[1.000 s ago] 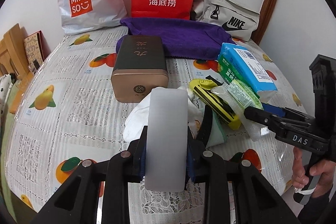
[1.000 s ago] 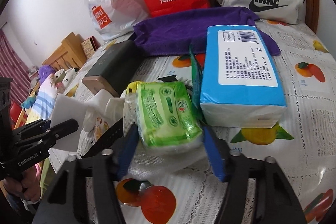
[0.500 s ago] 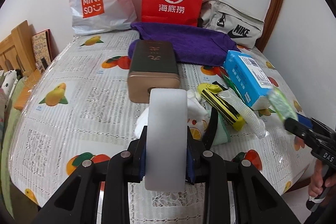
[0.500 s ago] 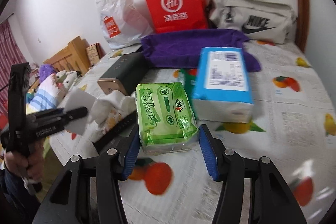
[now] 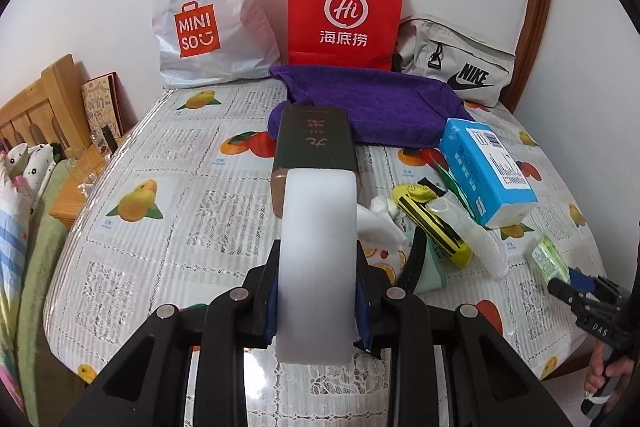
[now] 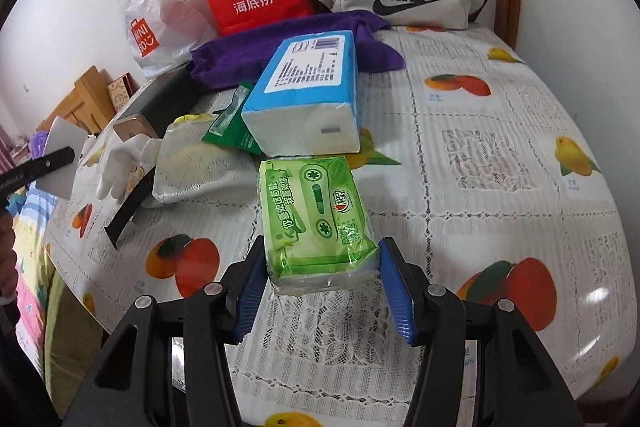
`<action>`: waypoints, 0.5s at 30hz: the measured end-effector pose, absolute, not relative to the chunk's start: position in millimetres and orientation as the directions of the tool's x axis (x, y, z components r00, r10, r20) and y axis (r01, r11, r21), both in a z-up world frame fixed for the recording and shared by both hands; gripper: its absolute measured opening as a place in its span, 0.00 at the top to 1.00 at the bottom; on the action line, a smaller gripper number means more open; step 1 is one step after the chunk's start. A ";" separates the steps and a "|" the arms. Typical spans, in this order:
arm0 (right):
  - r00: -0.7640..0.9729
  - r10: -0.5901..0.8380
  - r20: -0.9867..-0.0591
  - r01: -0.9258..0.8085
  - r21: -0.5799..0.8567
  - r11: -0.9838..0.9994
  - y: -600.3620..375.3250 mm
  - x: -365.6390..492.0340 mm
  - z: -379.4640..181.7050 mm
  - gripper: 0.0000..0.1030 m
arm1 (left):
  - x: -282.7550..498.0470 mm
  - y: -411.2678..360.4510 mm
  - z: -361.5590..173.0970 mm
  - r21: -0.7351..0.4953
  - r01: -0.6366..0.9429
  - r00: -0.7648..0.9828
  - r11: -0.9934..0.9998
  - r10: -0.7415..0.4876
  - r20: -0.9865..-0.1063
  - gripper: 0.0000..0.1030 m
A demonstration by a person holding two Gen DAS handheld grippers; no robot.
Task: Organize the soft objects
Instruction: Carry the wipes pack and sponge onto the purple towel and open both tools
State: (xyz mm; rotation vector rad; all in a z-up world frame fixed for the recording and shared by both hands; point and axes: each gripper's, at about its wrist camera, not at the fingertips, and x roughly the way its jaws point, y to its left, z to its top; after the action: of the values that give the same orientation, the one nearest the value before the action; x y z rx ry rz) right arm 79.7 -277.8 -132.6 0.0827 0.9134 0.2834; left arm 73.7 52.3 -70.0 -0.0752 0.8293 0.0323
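The green tissue pack (image 6: 318, 217) sits clamped between the blue pads of the right gripper (image 6: 320, 281), raised over the fruit-printed tablecloth (image 6: 480, 155) near the table's front edge; in the left wrist view the same pack shows small and blurred at the far right (image 5: 550, 259), at the tip of that gripper (image 5: 560, 285), with the person's hand (image 5: 604, 367) below it. The left gripper (image 5: 318, 303) is closed on a white foam block (image 5: 318, 259), which stands upright between its pads and rises above them; in the right wrist view that block (image 6: 62, 155) appears at the far left, off the table's edge. Just beyond the green pack lies a blue tissue pack (image 6: 308, 95), its near end resting on a dark green sachet (image 6: 230, 133). To its left lie a clear bag with something yellow inside (image 6: 200, 167), a white crumpled cloth (image 6: 120, 163) and a black strap (image 6: 130, 205). In the left wrist view a yellow-and-black striped item (image 5: 434, 223) lies beside that cloth. A dark box with a gold end (image 5: 314, 139) lies farther back, against a purple towel (image 5: 380, 107). Along the wall stand a white Miniso bag (image 5: 208, 15), a red paper bag (image 5: 346, 15) and a grey Nike pouch (image 5: 456, 67).
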 end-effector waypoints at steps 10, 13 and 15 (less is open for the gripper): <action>0.630 0.319 -0.708 -0.261 0.194 0.946 -264.7 98.6 -92.3 0.47 | 98.0 53.5 -48.0 -0.043 -0.054 0.686 0.998 0.006 -0.727 0.73; 0.648 0.318 -0.692 -0.271 0.181 0.945 -261.8 113.5 -76.5 0.47 | 109.2 53.8 -41.9 -0.040 -0.053 0.689 0.998 0.008 -0.724 0.73; 0.659 0.310 -0.685 -0.269 0.170 0.948 -260.5 123.8 -68.7 0.47 | 118.6 54.1 -38.8 -0.038 -0.058 0.687 0.998 0.012 -0.726 0.73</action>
State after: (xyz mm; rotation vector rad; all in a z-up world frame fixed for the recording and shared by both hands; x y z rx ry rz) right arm 123.8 -260.5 -68.7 0.0552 0.7855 0.3275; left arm 118.6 54.1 -38.8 -0.0600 0.8124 0.0395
